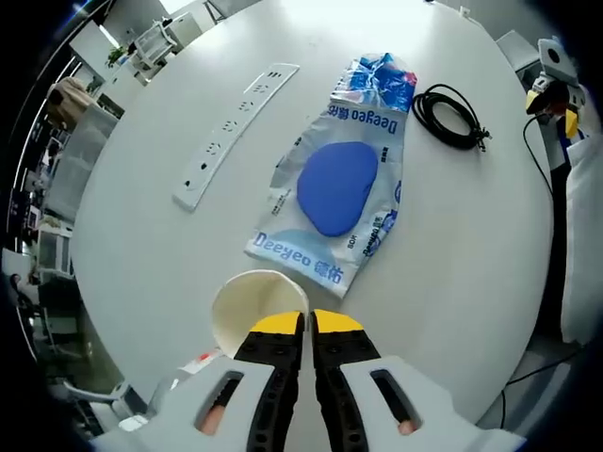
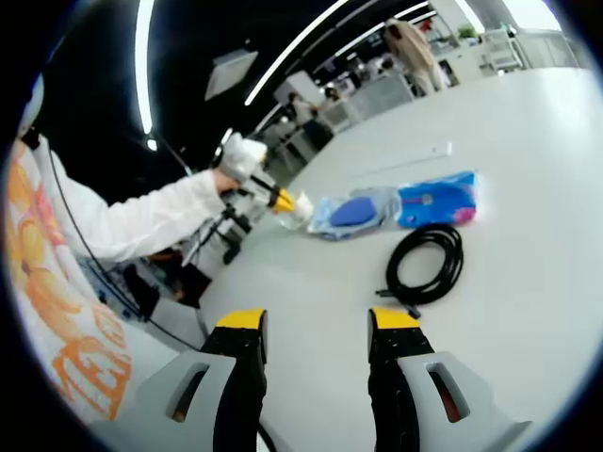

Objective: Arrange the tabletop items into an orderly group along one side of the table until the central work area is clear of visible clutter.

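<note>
While pinching the cup [image 1: 256, 306] rim, left hand-held gripper [image 1: 308, 325] closed at surface [image 1: 471, 235] edge, beside pack [image 1: 339, 188]; light, crushable, so grip gently. Right hand-held gripper [image 2: 316, 325] open, empty, near floppy cable [image 2: 426, 264]; best gathered by its coil.

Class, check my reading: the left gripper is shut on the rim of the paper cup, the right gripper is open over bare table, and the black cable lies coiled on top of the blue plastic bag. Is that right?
One detail is wrong. The black cable lies coiled on the table beside the blue plastic bag, apart from it, as the left gripper view shows. The left gripper is shut on the paper cup; the right gripper is open.
</note>
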The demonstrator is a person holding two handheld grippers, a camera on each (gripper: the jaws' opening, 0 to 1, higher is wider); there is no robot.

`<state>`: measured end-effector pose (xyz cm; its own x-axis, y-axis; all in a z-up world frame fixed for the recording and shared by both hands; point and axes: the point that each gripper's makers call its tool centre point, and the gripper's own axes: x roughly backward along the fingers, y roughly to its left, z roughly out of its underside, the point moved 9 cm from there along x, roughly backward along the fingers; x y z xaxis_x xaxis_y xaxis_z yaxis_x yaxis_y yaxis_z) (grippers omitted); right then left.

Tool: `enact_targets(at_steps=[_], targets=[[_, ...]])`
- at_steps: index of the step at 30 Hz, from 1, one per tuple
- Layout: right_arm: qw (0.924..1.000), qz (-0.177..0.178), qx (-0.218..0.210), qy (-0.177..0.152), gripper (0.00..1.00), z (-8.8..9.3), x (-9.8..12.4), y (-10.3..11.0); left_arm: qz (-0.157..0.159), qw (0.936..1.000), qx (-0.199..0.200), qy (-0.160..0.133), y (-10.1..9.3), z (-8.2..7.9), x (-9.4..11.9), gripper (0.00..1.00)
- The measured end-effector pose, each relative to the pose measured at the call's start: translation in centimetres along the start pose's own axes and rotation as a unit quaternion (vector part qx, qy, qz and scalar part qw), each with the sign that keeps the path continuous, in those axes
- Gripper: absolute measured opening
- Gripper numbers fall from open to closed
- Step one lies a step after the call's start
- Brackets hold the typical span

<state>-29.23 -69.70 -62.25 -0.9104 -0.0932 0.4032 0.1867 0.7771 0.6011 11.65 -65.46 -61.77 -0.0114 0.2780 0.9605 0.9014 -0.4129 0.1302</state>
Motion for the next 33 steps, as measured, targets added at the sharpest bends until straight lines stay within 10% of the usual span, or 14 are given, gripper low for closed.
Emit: enact_targets(at_steps=[15, 25, 33], targets=[[0.9999, 0.002, 0.011, -0.006, 0.43, -0.4, 0.2, 0.0, -0.057, 0.9923, 0.074, -0.081, -0.9, 0.8, 1.9, 0.44], [0.9996, 0.011, 0.017, -0.020, 0.54, -0.4, 0.8, 0.3, -0.107, 0.9828, 0.098, -0.114, -3.1, 3.1, 5.5, 0.52], [0.9985, 0.025, 0.035, -0.032, 0.68, -0.9, 1.4, 1.3, -0.103, 0.9443, 0.224, -0.218, -5.3, 5.9, 6.9, 0.70]])
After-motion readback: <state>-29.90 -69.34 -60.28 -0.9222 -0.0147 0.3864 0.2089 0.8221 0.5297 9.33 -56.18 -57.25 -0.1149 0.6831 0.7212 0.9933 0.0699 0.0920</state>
